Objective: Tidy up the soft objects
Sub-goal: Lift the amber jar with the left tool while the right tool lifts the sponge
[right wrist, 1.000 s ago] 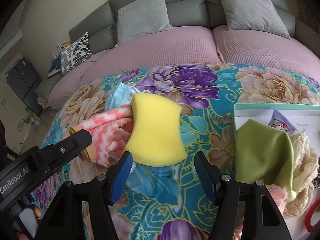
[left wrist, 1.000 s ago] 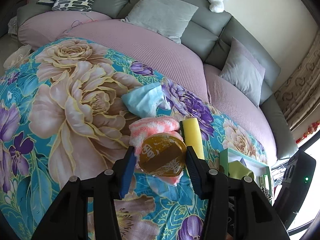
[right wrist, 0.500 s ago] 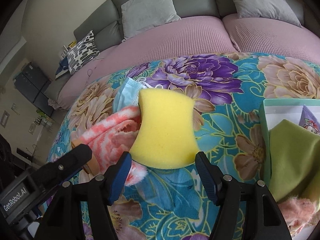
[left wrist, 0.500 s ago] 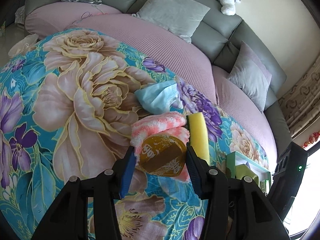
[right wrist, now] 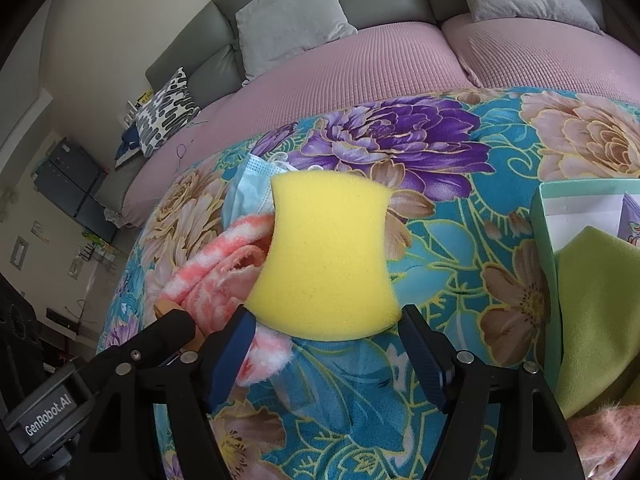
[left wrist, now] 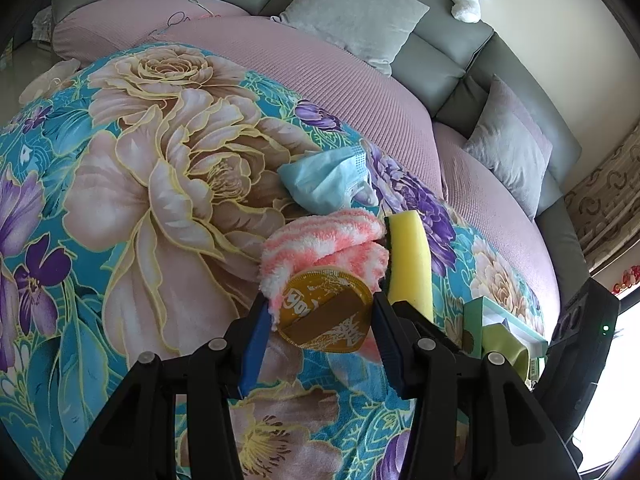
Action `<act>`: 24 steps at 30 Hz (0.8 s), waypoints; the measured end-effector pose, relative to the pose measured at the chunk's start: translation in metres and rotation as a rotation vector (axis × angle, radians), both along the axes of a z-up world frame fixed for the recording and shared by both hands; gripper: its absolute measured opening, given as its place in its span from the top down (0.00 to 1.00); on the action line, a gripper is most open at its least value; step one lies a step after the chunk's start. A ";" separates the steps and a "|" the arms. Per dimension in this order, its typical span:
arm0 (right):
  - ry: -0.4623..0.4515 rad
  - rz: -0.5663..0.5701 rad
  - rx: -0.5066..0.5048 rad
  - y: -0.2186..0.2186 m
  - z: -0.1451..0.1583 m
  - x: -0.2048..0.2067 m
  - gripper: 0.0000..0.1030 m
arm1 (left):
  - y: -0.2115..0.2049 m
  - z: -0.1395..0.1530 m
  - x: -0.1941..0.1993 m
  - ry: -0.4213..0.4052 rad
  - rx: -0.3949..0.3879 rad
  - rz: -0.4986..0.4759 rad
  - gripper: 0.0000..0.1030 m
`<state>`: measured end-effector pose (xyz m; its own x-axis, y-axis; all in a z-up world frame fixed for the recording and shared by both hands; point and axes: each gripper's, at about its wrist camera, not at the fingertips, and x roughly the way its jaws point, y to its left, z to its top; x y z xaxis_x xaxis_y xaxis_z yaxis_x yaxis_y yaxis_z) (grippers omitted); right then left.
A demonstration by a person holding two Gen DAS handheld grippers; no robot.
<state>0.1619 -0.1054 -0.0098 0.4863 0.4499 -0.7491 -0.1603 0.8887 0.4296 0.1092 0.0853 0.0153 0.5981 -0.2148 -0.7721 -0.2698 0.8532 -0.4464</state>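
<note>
L gripper (left wrist: 318,330) clamps gold disc (left wrist: 326,314) w/ pink cloth (left wrist: 324,240).
R gripper (right wrist: 326,342) opening, pads beside near end of sponge (right wrist: 328,252), no squeeze.

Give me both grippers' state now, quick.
Left gripper: shut on the gold disc.
Right gripper: jaws opening, nothing gripped; sponge just ahead between the tips.

Left tongs (left wrist: 318,326) and right tongs (right wrist: 326,354): black frames, blue pads, silver screws; white "GenRobot.AI" lettering.
</note>
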 end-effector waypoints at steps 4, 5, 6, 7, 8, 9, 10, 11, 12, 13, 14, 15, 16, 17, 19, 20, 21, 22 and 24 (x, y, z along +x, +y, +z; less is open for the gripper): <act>-0.015 -0.007 0.007 -0.003 0.002 -0.002 0.27 | -0.002 -0.001 0.000 0.008 0.013 0.003 0.50; -0.017 -0.008 0.013 -0.004 0.003 -0.002 0.28 | -0.002 -0.001 0.000 0.010 0.017 0.002 0.50; -0.019 -0.008 0.020 -0.005 0.003 -0.002 0.29 | -0.003 -0.001 0.001 0.011 0.019 0.002 0.50; -0.020 -0.010 0.023 -0.006 0.004 -0.002 0.31 | -0.003 -0.001 0.001 0.012 0.019 0.002 0.50; -0.022 -0.011 0.023 -0.007 0.004 -0.003 0.32 | -0.004 0.000 0.000 0.012 0.022 0.003 0.50; -0.024 -0.013 0.023 -0.008 0.005 -0.003 0.33 | -0.004 0.000 0.000 0.012 0.024 0.004 0.50; -0.025 -0.012 0.024 -0.009 0.006 -0.003 0.34 | -0.004 0.000 0.000 0.012 0.026 0.006 0.50; -0.028 -0.013 0.025 -0.010 0.006 -0.004 0.35 | -0.003 0.000 0.000 0.012 0.027 0.008 0.50; -0.031 -0.015 0.023 -0.011 0.007 -0.005 0.36 | -0.003 0.000 0.000 0.014 0.027 0.009 0.50; -0.034 -0.017 0.016 -0.012 0.008 -0.006 0.36 | -0.003 0.000 0.000 0.017 0.026 0.012 0.50; -0.037 -0.019 0.007 -0.013 0.010 -0.007 0.36 | -0.002 -0.001 0.000 0.020 0.025 0.014 0.50; -0.040 -0.022 -0.003 -0.014 0.011 -0.008 0.37 | -0.002 -0.002 0.000 0.024 0.025 0.015 0.50; -0.042 -0.026 -0.008 -0.016 0.011 -0.008 0.37 | -0.002 -0.003 0.000 0.029 0.025 0.017 0.50; -0.040 -0.030 -0.009 -0.018 0.012 -0.009 0.37 | -0.002 -0.004 0.000 0.033 0.025 0.019 0.50; -0.037 -0.038 -0.010 -0.022 0.012 -0.010 0.37 | 0.000 -0.005 0.000 0.038 0.021 0.025 0.50; -0.035 -0.041 -0.013 -0.023 0.012 -0.010 0.37 | 0.000 -0.006 -0.001 0.040 0.018 0.027 0.50; -0.036 -0.044 -0.015 -0.025 0.012 -0.010 0.37 | 0.000 -0.006 -0.001 0.042 0.017 0.028 0.50; -0.037 -0.048 -0.018 -0.027 0.013 -0.011 0.37 | 0.001 -0.007 -0.001 0.045 0.015 0.027 0.50; -0.040 -0.057 -0.029 -0.030 0.014 -0.014 0.37 | 0.002 -0.011 -0.002 0.056 0.008 0.030 0.50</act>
